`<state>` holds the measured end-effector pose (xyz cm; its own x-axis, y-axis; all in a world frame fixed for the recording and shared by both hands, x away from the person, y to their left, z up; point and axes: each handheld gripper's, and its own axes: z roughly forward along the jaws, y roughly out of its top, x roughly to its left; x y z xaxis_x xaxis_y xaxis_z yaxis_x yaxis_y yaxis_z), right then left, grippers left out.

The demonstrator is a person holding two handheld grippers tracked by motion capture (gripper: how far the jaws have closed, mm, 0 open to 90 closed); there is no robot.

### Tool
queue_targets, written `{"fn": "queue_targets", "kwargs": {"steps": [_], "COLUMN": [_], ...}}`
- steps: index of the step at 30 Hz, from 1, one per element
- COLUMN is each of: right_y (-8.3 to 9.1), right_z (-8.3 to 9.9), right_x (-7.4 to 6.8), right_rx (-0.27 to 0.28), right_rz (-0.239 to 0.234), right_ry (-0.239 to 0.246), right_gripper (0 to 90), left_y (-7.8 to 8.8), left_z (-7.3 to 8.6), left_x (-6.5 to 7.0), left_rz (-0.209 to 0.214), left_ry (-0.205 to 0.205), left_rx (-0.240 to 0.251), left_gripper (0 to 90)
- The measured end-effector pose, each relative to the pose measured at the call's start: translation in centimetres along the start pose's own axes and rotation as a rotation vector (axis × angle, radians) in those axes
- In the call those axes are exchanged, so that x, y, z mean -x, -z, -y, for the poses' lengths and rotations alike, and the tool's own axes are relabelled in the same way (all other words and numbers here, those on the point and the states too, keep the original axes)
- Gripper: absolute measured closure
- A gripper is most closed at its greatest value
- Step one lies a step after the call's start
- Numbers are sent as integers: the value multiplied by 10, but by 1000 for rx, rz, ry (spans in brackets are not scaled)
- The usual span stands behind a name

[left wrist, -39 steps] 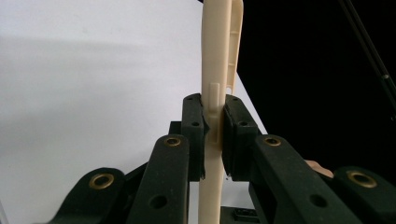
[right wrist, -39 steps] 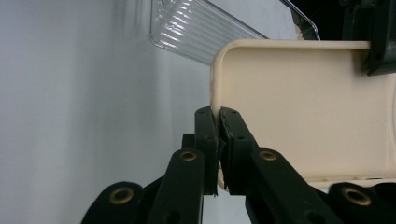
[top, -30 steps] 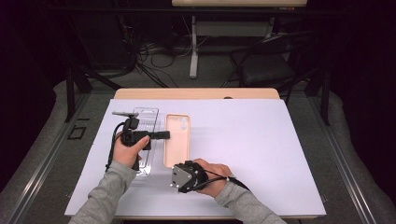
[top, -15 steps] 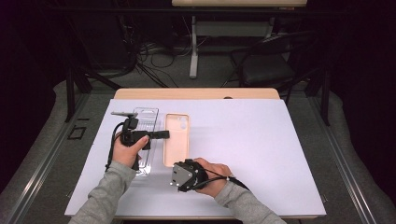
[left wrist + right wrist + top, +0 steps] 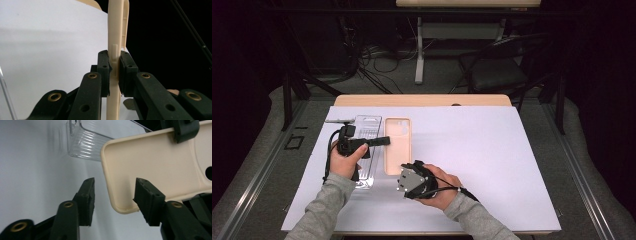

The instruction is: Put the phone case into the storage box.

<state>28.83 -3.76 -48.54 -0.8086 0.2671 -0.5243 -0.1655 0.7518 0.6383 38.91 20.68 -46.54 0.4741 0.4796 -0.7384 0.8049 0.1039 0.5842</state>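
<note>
A cream phone case [image 5: 397,145] lies on the white table sheet, inner side up. My left gripper [image 5: 387,140] reaches in from the left and is shut on the case's long side rim [image 5: 115,30], with both pads pressed on it [image 5: 114,67]. My right gripper [image 5: 404,170] sits at the case's near end. Its jaws have just been opening, and they now straddle the case's rounded corner [image 5: 155,165] with a gap beside the left pad [image 5: 115,195]. The left gripper's jaw [image 5: 185,128] clamps the rim at the top of the right gripper view.
A clear plastic package tray [image 5: 368,127] lies just left of the case, under my left hand, and shows ribbed in the right gripper view [image 5: 85,147]. The white sheet [image 5: 492,165] stretches wide to the right. Table legs, cables and a chair stand beyond the far edge.
Both hands stay in place. The right gripper's jaws at the case's near end look slightly wider apart than before. The case and tray have not shifted.
</note>
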Motion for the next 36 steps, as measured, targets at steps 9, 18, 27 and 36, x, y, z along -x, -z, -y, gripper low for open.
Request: {"fn": "queue_targets", "kwargs": {"steps": [9,18,27,36], "right_y": [2,5,12,18], "right_z": [2,6,0,-3], "right_x": [10,27,50,71], "right_rx": [2,-18,-21,7], "right_rz": [19,15,20,-18], "right_ry": [-86,-195,-339,-509], "right_gripper": [330,224,152,138], "left_y": [4,8,12,13], "left_z": [-1,-2,-3,-2], "left_x": [0,1,3,4], "left_rz": [-19,-24,-26,-23], "left_ry": [-17,-35,-64,-96], "left_rx": [14,40,66,78], "left_gripper": [812,812,813,812]}}
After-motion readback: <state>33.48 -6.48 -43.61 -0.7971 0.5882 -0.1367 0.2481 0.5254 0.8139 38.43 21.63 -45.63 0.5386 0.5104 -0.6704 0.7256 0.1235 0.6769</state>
